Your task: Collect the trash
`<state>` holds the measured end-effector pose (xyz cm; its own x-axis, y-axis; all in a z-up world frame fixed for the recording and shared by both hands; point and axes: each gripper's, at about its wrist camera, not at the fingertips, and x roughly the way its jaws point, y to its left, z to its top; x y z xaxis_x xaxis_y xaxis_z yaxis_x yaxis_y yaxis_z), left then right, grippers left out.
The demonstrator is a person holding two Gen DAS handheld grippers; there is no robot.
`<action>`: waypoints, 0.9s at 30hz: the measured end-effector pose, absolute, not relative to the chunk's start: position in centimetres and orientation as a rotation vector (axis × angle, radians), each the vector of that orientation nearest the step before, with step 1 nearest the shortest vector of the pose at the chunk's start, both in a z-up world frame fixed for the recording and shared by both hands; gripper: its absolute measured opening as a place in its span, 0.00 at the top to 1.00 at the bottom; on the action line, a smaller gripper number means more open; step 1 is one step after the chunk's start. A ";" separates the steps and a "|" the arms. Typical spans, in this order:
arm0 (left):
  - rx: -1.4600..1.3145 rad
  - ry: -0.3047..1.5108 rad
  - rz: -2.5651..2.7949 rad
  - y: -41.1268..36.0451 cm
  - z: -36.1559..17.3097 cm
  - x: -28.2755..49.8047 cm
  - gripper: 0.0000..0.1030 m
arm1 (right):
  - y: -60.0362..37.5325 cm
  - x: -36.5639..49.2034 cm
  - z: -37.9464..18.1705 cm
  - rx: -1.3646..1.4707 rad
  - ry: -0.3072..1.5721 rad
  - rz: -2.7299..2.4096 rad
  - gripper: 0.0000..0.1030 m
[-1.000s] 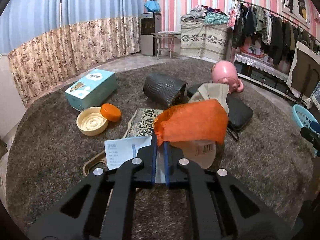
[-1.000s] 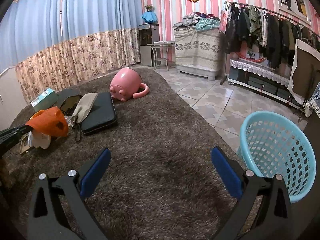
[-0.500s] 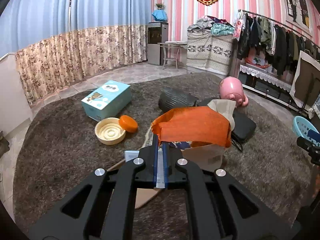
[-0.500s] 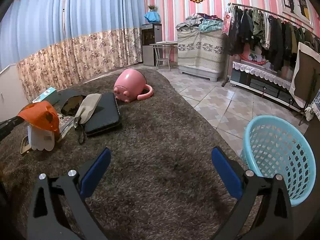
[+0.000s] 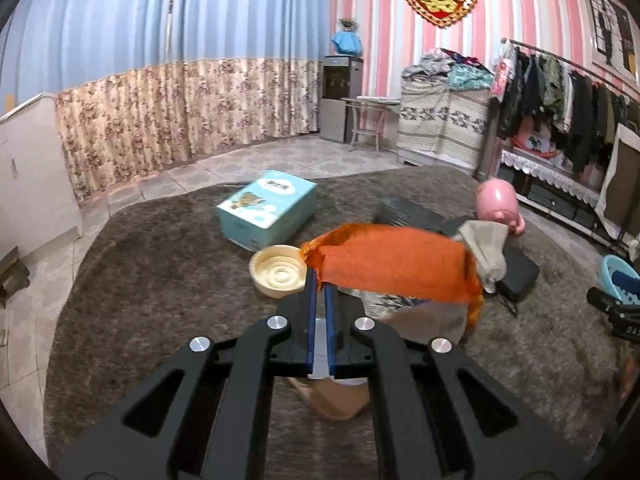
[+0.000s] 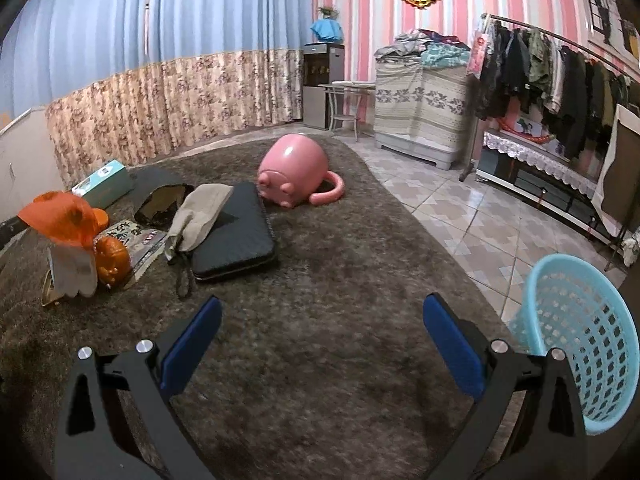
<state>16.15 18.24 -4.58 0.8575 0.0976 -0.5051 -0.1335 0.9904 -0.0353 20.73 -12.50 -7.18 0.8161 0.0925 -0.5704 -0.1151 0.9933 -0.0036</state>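
Left wrist: left gripper around, apparently, orange mesh bag.

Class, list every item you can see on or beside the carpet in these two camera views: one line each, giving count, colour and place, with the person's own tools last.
Mesh bag: one, orange, pinched in the left claw above the carpet, a white tag hanging under it.
Box: one, light blue, far side of the carpet.
Round dish: one, cream, just in front of the box.
Piggy mug: one, pink, tipped on its side at the carpet's far edge.
Flat case: one, black, mid carpet.
Pouch: one, beige, lying partly on the case.
Basket: one, light blue, on the tiled floor beside the carpet.
Carpet: one, grey-brown, under everything.
Left claw: black with blue pads, shut on the mesh bag.
Right claw: black with blue pads, open, empty.
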 end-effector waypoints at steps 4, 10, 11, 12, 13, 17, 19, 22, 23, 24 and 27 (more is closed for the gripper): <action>-0.100 0.523 0.137 19.9 -4.6 15.9 0.98 | -10.7 22.2 -7.1 -0.038 0.611 0.148 0.04; -0.085 0.554 0.144 20.2 -5.9 16.5 0.98 | -6.7 24.9 -7.8 -0.077 0.627 0.204 0.04; -0.091 0.555 0.143 20.4 -6.0 16.7 0.98 | -6.1 25.3 -7.8 -0.084 0.632 0.212 0.04; -0.100 0.556 0.140 20.7 -6.1 16.9 0.98 | -5.4 25.7 -7.9 -0.092 0.637 0.220 0.04; -0.106 0.559 0.139 20.8 -6.2 17.1 0.98 | -4.6 26.2 -7.9 -0.104 0.640 0.229 0.04; -0.115 0.576 0.125 21.3 -6.2 18.2 0.98 | -2.5 28.0 -7.9 -0.135 0.651 0.246 0.05; -0.119 0.579 0.113 21.3 -6.1 18.8 0.98 | -1.8 28.8 -7.8 -0.130 0.665 0.251 0.05; -0.125 0.597 0.100 21.1 -6.3 19.8 0.97 | -0.8 30.1 -8.2 -0.149 0.701 0.256 0.14; -0.125 0.606 0.094 21.1 -6.4 20.2 0.97 | -0.4 30.4 -8.5 -0.161 0.719 0.259 0.20; -0.123 0.616 0.090 21.0 -6.5 20.4 0.97 | -0.3 30.5 -8.7 -0.166 0.733 0.265 0.32; -0.118 0.630 0.088 20.6 -6.9 20.6 0.94 | -0.4 30.5 -8.9 -0.178 0.733 0.280 0.48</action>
<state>20.62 20.65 -6.90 0.8044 0.0458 -0.5923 -0.1174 0.9896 -0.0829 30.46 -0.37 -8.93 0.7081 0.1886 -0.6804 -0.3125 0.9479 -0.0625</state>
